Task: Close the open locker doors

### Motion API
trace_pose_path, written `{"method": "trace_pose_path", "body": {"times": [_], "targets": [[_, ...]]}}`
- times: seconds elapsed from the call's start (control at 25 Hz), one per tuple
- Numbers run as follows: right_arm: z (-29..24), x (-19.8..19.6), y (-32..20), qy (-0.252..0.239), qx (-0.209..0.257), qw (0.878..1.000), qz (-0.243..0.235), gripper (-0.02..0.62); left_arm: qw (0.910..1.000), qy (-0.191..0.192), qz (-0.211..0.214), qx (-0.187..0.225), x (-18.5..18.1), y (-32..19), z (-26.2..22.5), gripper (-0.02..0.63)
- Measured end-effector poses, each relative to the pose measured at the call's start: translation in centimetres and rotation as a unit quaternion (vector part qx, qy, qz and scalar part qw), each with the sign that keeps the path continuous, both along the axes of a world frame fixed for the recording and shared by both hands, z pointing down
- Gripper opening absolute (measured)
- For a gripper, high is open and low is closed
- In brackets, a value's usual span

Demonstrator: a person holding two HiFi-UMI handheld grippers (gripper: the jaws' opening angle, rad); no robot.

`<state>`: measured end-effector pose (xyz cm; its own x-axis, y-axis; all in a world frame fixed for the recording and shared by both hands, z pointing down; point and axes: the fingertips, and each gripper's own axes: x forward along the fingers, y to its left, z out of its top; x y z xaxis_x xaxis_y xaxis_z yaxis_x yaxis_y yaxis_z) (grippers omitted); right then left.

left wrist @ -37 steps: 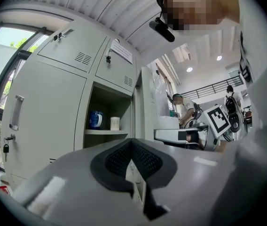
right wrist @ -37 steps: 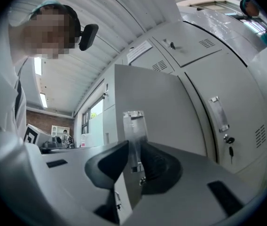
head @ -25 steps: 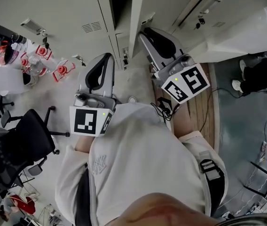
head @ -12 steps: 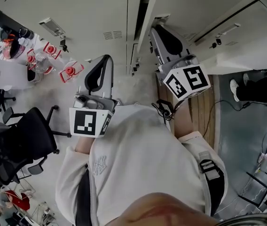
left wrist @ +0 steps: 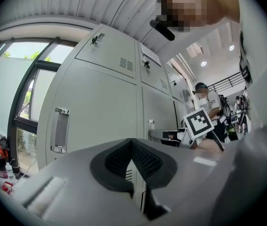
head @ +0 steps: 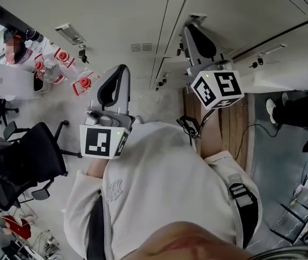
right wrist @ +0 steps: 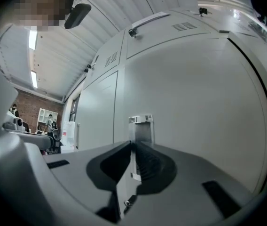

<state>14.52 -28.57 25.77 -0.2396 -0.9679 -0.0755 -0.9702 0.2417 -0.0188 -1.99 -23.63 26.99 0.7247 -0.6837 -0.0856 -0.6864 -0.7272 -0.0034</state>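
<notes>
A bank of pale grey lockers (head: 116,15) fills the top of the head view. My right gripper (head: 192,30) is shut and empty, with its tips against a locker door (head: 224,7) just below that door's recessed handle (head: 197,18). This door lies almost flush with its neighbours, and only a thin seam (head: 167,15) shows. In the right gripper view the shut right gripper (right wrist: 132,147) points at the same handle (right wrist: 140,126). My left gripper (head: 122,69) is shut, empty and held back from the lockers. It (left wrist: 132,144) faces shut doors. Another door (head: 289,69) stands open at the right.
A black office chair (head: 24,167) stands at the left. Beyond it is a desk with red and white items (head: 62,58). A wooden floor strip (head: 235,123) with cables runs at the right, near a person's feet (head: 300,112). People (left wrist: 204,98) stand farther along the row of lockers.
The dark gap beside the middle door has narrowed to a thin seam as the door swung shut. My right gripper moved forward with it. The left gripper stayed put.
</notes>
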Motion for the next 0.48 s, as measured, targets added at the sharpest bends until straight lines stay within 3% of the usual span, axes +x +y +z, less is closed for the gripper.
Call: {"method": "trace_pose_path", "body": {"times": [0.32, 0.48], "targets": [[0.02, 0.27, -0.88, -0.011, -0.005, 1.0, 0.012, 0.035, 1.0, -0.001, -0.007, -0.001, -0.54, -0.79, 0.06, 0.002], [0.17, 0.35, -0.77, 0.02, -0.016, 0.999, 0.04, 0.035, 1.0, -0.001, -0.005, 0.0, -0.36, -0.51, -0.04, 0.002]]}}
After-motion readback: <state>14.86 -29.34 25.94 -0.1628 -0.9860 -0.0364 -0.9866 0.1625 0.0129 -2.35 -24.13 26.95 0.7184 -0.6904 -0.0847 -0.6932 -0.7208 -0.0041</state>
